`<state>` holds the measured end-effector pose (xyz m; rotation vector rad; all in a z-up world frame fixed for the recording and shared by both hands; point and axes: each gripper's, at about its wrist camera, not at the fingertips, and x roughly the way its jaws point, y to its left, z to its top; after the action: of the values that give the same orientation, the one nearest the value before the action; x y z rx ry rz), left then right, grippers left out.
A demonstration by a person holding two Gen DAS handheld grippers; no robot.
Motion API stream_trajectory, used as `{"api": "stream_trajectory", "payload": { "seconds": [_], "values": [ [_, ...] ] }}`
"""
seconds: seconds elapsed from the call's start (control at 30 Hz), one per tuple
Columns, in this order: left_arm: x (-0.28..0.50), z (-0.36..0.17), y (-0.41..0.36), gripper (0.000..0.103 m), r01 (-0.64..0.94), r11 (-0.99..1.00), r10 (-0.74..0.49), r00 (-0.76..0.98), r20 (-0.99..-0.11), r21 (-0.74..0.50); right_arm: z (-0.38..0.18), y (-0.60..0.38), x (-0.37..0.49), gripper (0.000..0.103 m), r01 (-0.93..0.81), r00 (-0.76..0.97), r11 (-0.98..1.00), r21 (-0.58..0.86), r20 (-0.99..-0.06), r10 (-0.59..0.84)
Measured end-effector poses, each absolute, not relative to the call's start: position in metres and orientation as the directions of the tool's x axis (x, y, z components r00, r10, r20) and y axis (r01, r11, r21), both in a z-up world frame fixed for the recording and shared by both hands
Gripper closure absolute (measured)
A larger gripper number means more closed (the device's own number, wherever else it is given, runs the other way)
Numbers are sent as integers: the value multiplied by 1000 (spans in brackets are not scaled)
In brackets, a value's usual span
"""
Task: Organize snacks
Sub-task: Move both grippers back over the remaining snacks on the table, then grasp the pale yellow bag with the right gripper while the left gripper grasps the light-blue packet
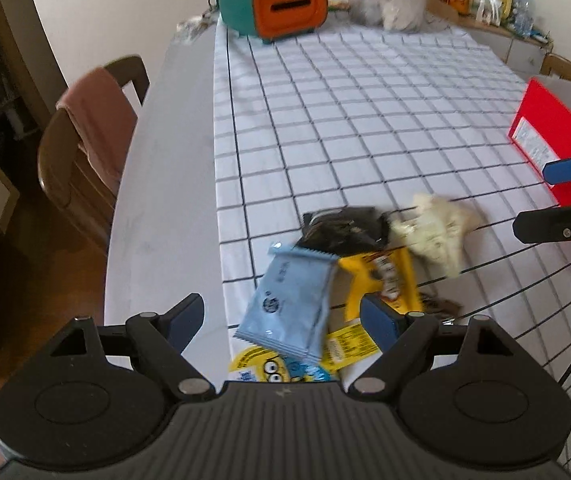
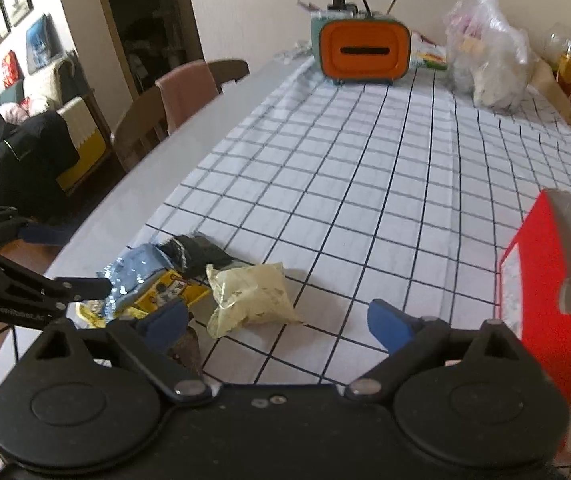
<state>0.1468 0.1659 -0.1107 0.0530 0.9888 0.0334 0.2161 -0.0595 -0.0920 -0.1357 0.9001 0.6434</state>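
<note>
both grippers hang over a table (image 1: 157, 184) with a white cloth with black lines (image 1: 365, 120) on it. left gripper (image 1: 281, 316) has its two blue fingers spread wide, and they hold nothing. a little pile of snacks sits right under it and in front of it. a light blue packet (image 1: 289, 304) lies between the fingers, a bit toward 1 o'clock. a yellow packet (image 1: 381, 280) lies just beside it at 3 o'clock, and it touches the right blue finger or goes under it, i cannot tell which. a black packet (image 1: 345, 228) is behind them at 12 o'clock, touching both. a cream bag (image 1: 437, 236) sits at 2 o'clock, next to the black packet. a yellow cartoon packet (image 1: 273, 364) peeks out under the blue one, close to the gripper body. right gripper (image 2: 277, 320) is open wide too, with nothing held. the cream bag (image 2: 249, 296) lies on the cloth just ahead of its gap, toward 11 o'clock. a red box (image 2: 541, 280) stands at 3 o'clock, close to the right finger. far away at 12 o'clock sits an orange and green tissue box (image 2: 361, 56), and a clear plastic bag (image 2: 489, 64) is at 1 o'clock. a chair with a pink cloth over it (image 1: 97, 120) stands by the table at 10 o'clock.
</note>
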Motion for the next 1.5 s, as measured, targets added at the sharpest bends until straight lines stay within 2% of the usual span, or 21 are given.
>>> {"api": "stream_trajectory", "payload": {
  "seconds": [0.27, 0.8, 0.87, 0.93, 1.0, 1.07, 1.17, 1.33, 1.5],
  "values": [
    [169, -136, 177, 18, 35, 998, 26, 480, -877, 49, -118, -36, 237, 12, -562, 403, 813, 152, -808, 430],
    [196, -152, 174, 19, 22, 1000, -11, 438, -899, -2, -149, -12, 256, 24, -561, 338, 809, 174, -844, 416],
    [197, -153, 174, 23, 26, 1000, -16, 437, -899, -5, -150, -10, 257, 26, -564, 328, 806, 181, -846, 420],
    [199, -155, 173, 32, 23, 1000, -18, 431, -902, -9, -152, -9, 258, 33, -564, 311, 801, 199, -847, 430],
    [199, -154, 173, 36, 19, 1000, -13, 434, -901, -6, -152, -8, 258, 38, -566, 303, 798, 208, -848, 436],
    [199, -153, 173, 46, 15, 1000, -14, 439, -898, -8, -152, -7, 257, 39, -567, 306, 797, 206, -846, 436],
    [200, -152, 175, 55, 4, 1000, -10, 443, -897, -10, -152, -10, 256, 43, -567, 307, 795, 214, -841, 445],
    [198, -152, 176, 56, -24, 1000, 2, 449, -894, -10, -150, -13, 255, 49, -555, 321, 802, 220, -833, 450],
    [193, -148, 182, 56, -67, 998, 12, 453, -892, -20, -144, -20, 252, 50, -537, 336, 810, 235, -822, 461]
  ]
}}
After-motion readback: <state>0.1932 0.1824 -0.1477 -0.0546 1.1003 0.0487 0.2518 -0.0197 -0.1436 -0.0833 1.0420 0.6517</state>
